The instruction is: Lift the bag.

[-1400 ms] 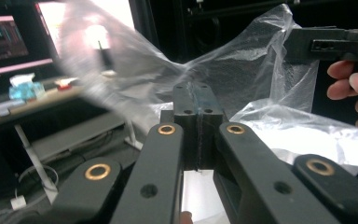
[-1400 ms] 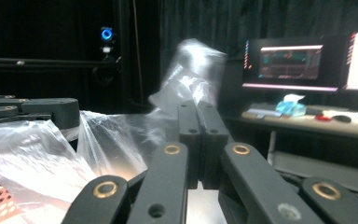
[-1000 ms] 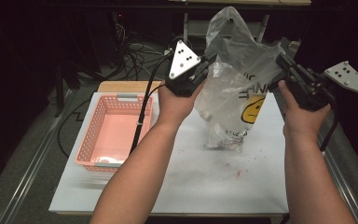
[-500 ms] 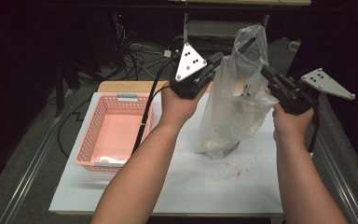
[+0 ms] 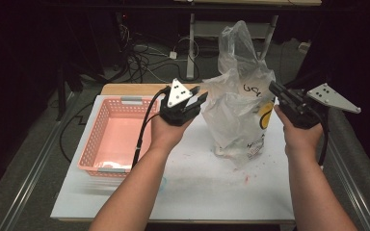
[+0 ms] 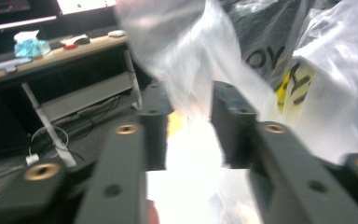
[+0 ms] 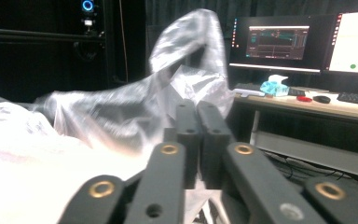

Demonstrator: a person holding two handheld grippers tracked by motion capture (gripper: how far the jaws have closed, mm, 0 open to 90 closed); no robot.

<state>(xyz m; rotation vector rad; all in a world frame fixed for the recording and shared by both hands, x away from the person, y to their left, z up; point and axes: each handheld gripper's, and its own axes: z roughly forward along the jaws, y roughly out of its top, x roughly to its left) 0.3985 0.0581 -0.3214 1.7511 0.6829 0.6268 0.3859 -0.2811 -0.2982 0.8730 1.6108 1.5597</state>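
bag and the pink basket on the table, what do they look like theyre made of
The bag looks like thin clear plastic film: the dark background shows through it, it creases and catches glossy highlights, and it carries black and yellow print. The pink basket looks like moulded rigid plastic with a matt finish: its walls are an even lattice of small holes. Its grey handles may be plastic too; hard to tell.

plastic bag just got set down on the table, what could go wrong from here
1. The left gripper has just been opening, and its jaws now stand apart beside the plastic bag. The tall, limp bag could slump or tip towards the pink basket.
2. The right gripper looks nearly shut on the film at the bag's side. Pulling away before letting go could drag the bag over or tear it.
3. The bag stands near the table's right edge, so a nudge might push it off.
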